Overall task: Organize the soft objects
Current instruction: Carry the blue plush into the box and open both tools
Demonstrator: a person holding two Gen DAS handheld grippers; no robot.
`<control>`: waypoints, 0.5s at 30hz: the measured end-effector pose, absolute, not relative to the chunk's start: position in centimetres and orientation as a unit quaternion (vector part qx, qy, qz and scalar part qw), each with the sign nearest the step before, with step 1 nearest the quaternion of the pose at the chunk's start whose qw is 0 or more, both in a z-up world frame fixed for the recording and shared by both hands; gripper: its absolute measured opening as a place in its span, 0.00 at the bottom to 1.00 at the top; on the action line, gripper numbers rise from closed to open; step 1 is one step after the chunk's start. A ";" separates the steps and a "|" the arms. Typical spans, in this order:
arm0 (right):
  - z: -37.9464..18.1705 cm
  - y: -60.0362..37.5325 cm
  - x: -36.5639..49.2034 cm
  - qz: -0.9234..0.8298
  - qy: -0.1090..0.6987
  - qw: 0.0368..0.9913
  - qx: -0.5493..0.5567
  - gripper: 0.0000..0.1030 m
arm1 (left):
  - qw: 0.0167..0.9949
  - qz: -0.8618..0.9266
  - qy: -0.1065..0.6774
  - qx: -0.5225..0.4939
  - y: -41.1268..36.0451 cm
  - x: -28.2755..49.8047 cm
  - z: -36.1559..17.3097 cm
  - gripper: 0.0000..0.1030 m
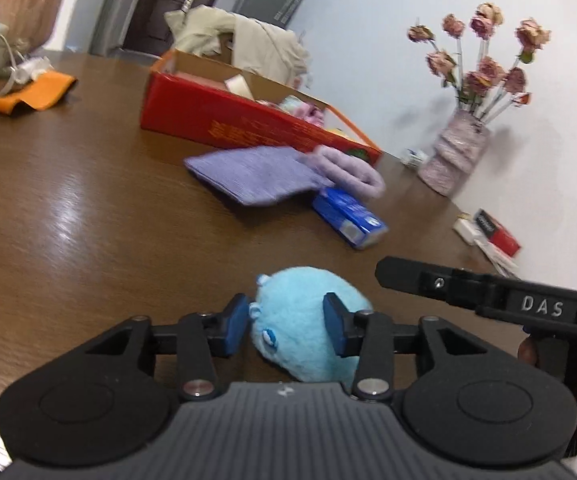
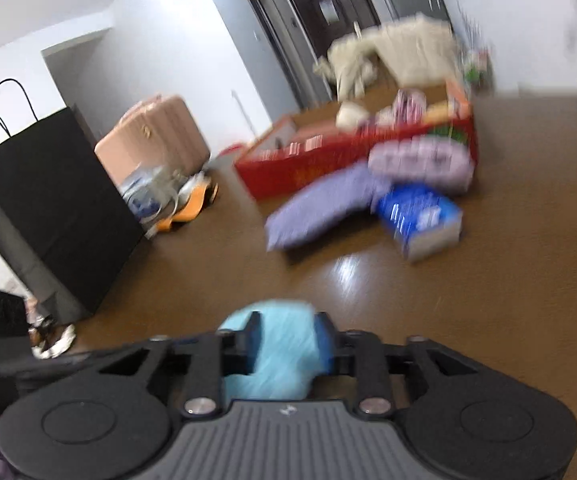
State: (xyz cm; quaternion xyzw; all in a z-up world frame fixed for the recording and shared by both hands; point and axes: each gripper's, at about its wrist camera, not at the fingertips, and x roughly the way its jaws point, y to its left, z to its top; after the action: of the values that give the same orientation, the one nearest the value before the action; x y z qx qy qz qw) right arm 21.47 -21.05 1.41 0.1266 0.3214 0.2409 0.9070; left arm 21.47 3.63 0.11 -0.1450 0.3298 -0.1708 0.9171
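Blue plush toy (image 1: 304, 320) at the near desk (image 1: 88, 220) edge, pinched by left gripper (image 1: 288, 320); right gripper (image 2: 288, 344) fingers straddle it too, grip unclear through blur. Risk: opposing pulls could tear it loose before the red box (image 1: 216, 116)
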 end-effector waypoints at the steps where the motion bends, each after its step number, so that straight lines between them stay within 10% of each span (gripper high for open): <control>1: 1.4 -20.8 22.0 0.244 0.314 0.911 0.107 0.46 | 0.921 -0.160 0.326 -0.140 3.7 21.5 0.3 0.43; 12: -1.1 -19.5 25.2 0.297 0.360 0.870 0.156 0.44 | 0.922 -0.161 0.324 -0.136 5.5 18.8 1.2 0.49; 15: -1.5 -19.0 25.4 0.307 0.371 0.858 0.178 0.39 | 0.919 -0.150 0.335 -0.143 5.3 19.8 0.6 0.37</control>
State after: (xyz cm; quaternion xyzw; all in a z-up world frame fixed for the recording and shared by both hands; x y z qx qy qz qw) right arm 25.38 -19.01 -1.49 0.1780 0.3712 0.3067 0.8582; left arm 19.83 5.26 0.57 -0.1426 0.3350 -0.1501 0.9192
